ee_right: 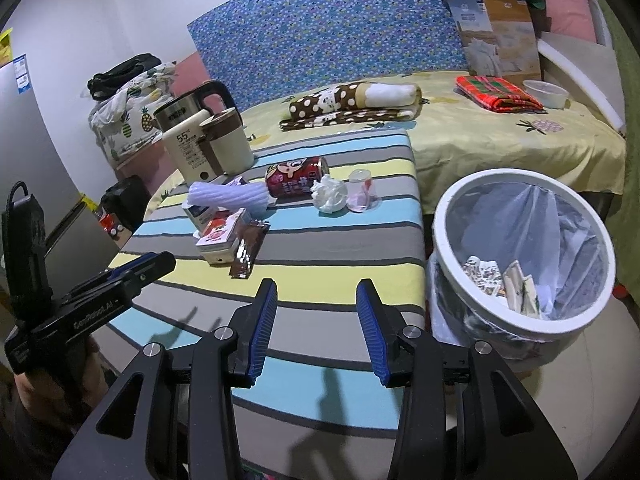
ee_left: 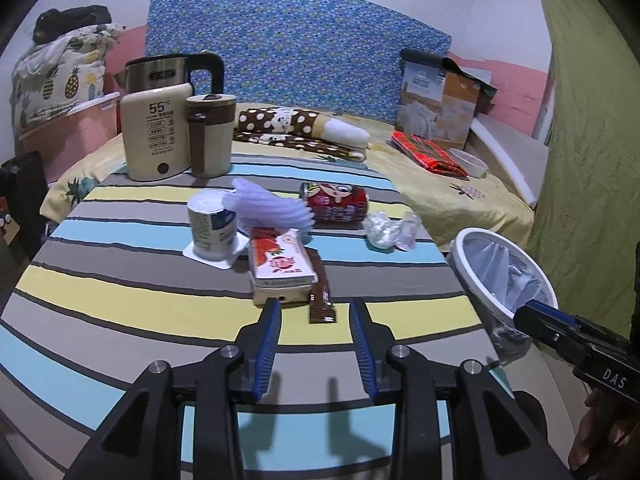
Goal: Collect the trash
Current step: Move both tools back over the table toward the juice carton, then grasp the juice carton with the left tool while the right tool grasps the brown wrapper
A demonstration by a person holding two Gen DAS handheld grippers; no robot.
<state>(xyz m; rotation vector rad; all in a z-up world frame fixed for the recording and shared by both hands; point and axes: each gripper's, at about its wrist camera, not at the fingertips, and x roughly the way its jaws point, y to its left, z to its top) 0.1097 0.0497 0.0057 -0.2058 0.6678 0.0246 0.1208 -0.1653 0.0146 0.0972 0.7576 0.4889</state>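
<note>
Both grippers – left gripper (ee_left: 314,306), right gripper (ee_right: 316,288) – gape empty just short of the brown wrapper (ee_left: 321,300) – a shallow pinch could skid it off the striped table (ee_left: 120,300)

The near part of the striped table (ee_right: 328,248) is bare, so a gripper can pass there. Further in, the carton (ee_left: 280,268) and brown sachet (ee_left: 322,300) lie first, with the yogurt cup (ee_left: 212,228), red can (ee_left: 336,202) and crumpled tissue (ee_left: 380,230) behind. The kettle (ee_left: 156,136) and mug (ee_left: 210,136) close the far left corner. The bin (ee_right: 520,256) stands open just beside the table's right edge.
</note>
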